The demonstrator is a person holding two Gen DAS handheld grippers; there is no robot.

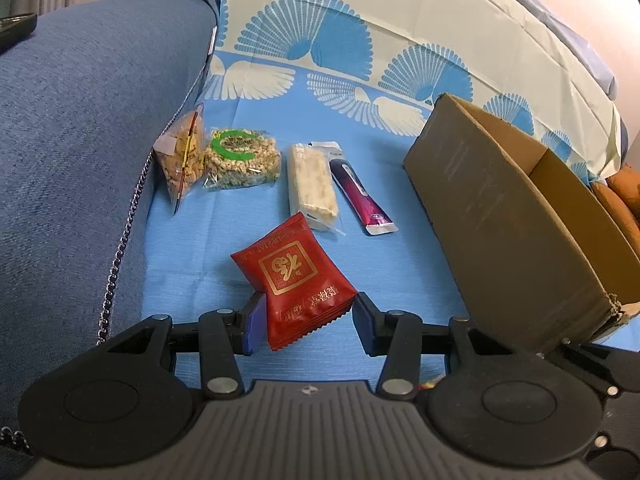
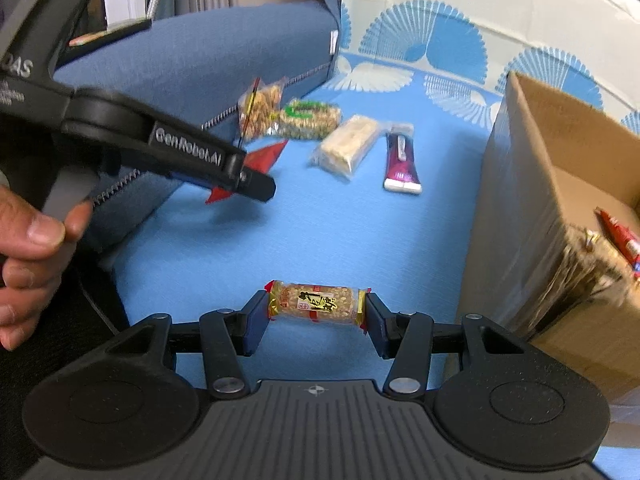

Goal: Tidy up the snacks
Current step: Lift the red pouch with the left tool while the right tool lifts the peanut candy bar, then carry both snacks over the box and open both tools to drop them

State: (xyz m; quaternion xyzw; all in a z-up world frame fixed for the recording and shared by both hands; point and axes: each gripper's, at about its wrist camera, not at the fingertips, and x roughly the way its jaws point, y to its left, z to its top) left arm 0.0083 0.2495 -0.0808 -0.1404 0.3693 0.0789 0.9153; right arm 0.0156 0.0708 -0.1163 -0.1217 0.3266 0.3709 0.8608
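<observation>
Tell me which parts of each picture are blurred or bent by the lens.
Left wrist view: sharp; the cardboard box edges bow from fisheye distortion. Right wrist view: the left gripper and the box corner are motion-blurred, while the peanut bar in the right gripper stays sharp.

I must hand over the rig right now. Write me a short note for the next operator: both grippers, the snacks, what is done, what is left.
Left gripper: shut on the red packet.
Right gripper: shut on the peanut bar.
Cardboard box stands at the right; one red snack is already inside.
Left on the blue cloth: nut bag, green-label bag, pale bar, purple stick.
Probably next: drop both held snacks in the box, then the other four.
</observation>
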